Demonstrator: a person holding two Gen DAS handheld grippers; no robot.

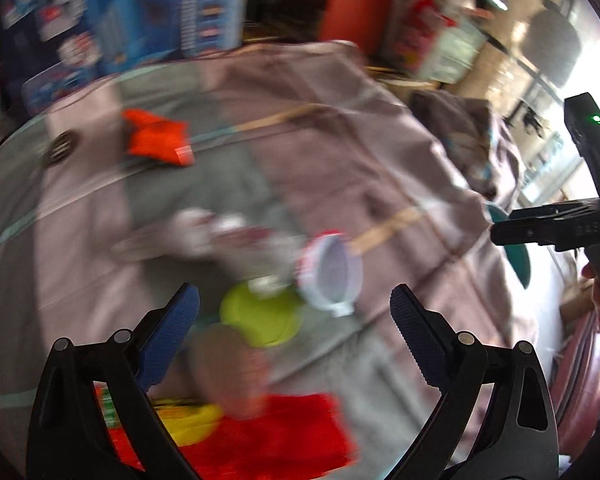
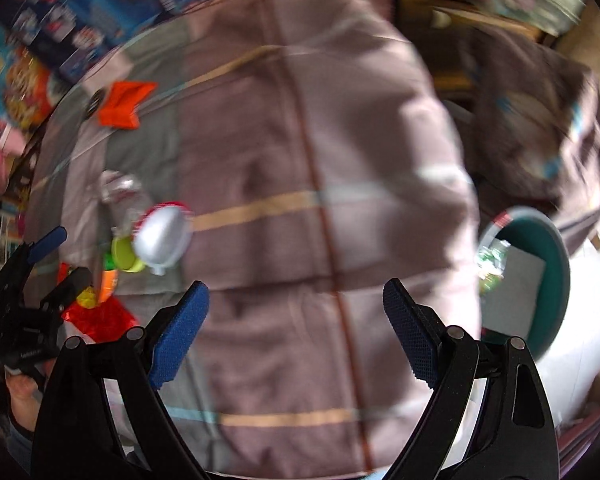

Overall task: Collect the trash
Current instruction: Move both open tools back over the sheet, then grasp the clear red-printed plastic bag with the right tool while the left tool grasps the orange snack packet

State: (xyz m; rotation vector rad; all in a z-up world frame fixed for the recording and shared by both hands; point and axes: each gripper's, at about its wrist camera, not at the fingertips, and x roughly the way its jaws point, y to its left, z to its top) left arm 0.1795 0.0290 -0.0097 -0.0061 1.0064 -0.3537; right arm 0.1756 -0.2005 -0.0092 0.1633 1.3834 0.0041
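Observation:
Trash lies on a glass-topped round table (image 2: pixel 260 360) covered with striped cloth. It includes a white cup with a red rim (image 1: pixel 332 276), a lime-green lid (image 1: pixel 260 316), a crumpled clear bottle (image 1: pixel 220 232), an orange wrapper (image 1: pixel 156 138) and a red wrapper (image 1: pixel 268 436). My left gripper (image 1: pixel 296 304) hangs open just above the lid and cup, holding nothing. My right gripper (image 2: pixel 296 300) is open and empty over bare cloth, between the trash at the left and a teal bin (image 2: pixel 556 280) at the right. Both views are blurred.
The bin holds a green-labelled piece of trash (image 2: pixel 492 260). Colourful boxes (image 1: pixel 132 12) stand behind the table. A brown cloth-covered seat (image 2: pixel 540 120) is at the far right. The left gripper (image 2: pixel 66 258) shows at the left edge of the right wrist view.

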